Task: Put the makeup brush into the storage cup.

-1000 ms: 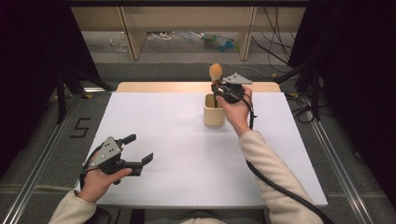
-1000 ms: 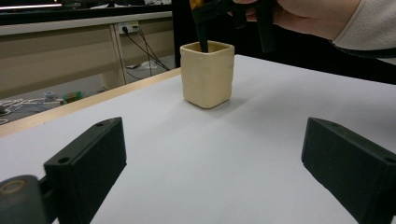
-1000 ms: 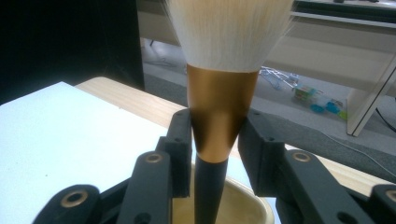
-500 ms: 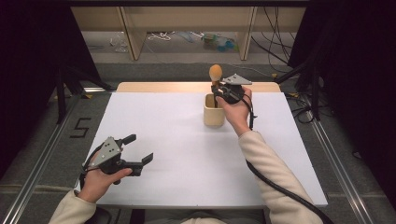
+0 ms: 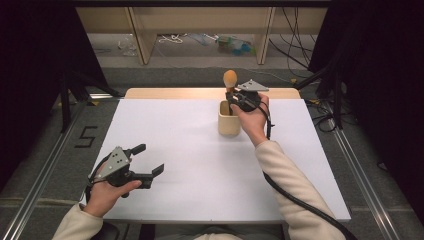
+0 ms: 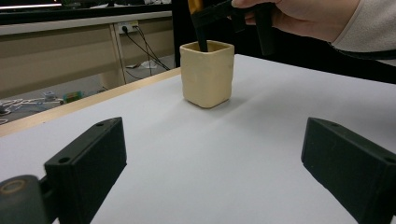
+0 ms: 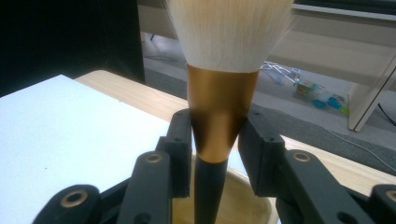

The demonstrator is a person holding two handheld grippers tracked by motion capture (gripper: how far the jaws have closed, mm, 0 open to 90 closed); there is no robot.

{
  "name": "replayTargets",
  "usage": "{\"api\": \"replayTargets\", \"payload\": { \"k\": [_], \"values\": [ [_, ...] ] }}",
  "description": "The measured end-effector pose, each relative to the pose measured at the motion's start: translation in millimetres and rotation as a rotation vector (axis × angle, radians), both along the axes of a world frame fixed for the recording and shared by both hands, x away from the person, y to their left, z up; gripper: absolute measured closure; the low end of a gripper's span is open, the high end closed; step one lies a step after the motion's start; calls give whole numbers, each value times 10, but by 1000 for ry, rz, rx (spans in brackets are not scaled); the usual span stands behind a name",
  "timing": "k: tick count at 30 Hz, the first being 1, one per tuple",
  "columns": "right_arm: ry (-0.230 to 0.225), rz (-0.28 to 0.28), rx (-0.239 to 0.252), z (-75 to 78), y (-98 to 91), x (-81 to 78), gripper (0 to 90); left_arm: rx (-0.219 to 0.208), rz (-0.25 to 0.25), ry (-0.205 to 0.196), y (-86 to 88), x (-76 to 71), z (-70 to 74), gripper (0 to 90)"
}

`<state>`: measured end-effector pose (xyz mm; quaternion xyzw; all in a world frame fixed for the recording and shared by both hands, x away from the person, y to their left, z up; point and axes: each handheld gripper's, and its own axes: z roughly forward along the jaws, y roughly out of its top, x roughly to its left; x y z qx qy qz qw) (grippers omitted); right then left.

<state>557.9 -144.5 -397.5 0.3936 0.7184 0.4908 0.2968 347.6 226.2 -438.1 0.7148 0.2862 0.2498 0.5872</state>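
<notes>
A cream square cup [image 5: 229, 121] stands at the far middle of the white table [image 5: 200, 150]. Over it my right gripper [image 5: 234, 95] is shut on a makeup brush [image 5: 230, 80]: pale bristles on top, gold ferrule [image 7: 222, 116] between the pads, black handle [image 7: 209, 186] reaching down into the cup [image 7: 243, 200]. My left gripper [image 5: 150, 160] rests low at the near left of the table, open with nothing between its jaws. From the left gripper view the cup [image 6: 207, 72] is ahead, with the right hand [image 6: 299, 18] and the brush handle [image 6: 201, 39] above it.
A wooden strip [image 5: 165, 93] borders the table's far edge. Beyond it, wooden shelf legs [image 5: 141, 37] and cables with small clutter [image 5: 235, 44] lie on the floor. Metal rails [image 5: 45, 170] run along both sides.
</notes>
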Motion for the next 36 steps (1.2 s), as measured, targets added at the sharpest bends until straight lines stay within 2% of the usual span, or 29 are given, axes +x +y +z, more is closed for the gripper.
{"api": "replayTargets", "payload": {
  "k": [13, 15, 16, 17, 18, 19, 20, 22, 26, 36],
  "values": [
    [3, -6, 10, -1, 0, -1, 663, 0, 0, 0, 2, -1, 1, 63],
    [4, -31, 20, 2, -7, -6, 639, 0, 0, 0, 2, -2, 2, 63],
    [2, -38, 39, 11, -13, -9, 581, -6, -3, -2, 0, 1, 0, 63],
    [-8, -37, 56, 30, -19, -6, 466, 1, 0, -1, 4, -2, 3, 63],
    [5, -32, 69, 63, -18, -11, 370, 3, -2, 1, 6, -2, 4, 63],
    [-2, -33, 76, 88, -17, -7, 237, 8, 0, 5, 8, -5, 6, 63],
    [0, -45, 85, 117, -10, -10, 163, 1, 0, 0, 3, -2, 2, 63],
    [-21, -33, 97, 156, -15, -16, 157, 1, -2, -1, 0, -3, 2, 63],
    [-32, -48, 112, 178, -1, -23, 158, 2, -2, -2, 0, -2, 3, 63],
    [-27, -70, 103, 196, -18, -33, 156, 2, -1, -1, 1, -4, 3, 63]
  ]
}}
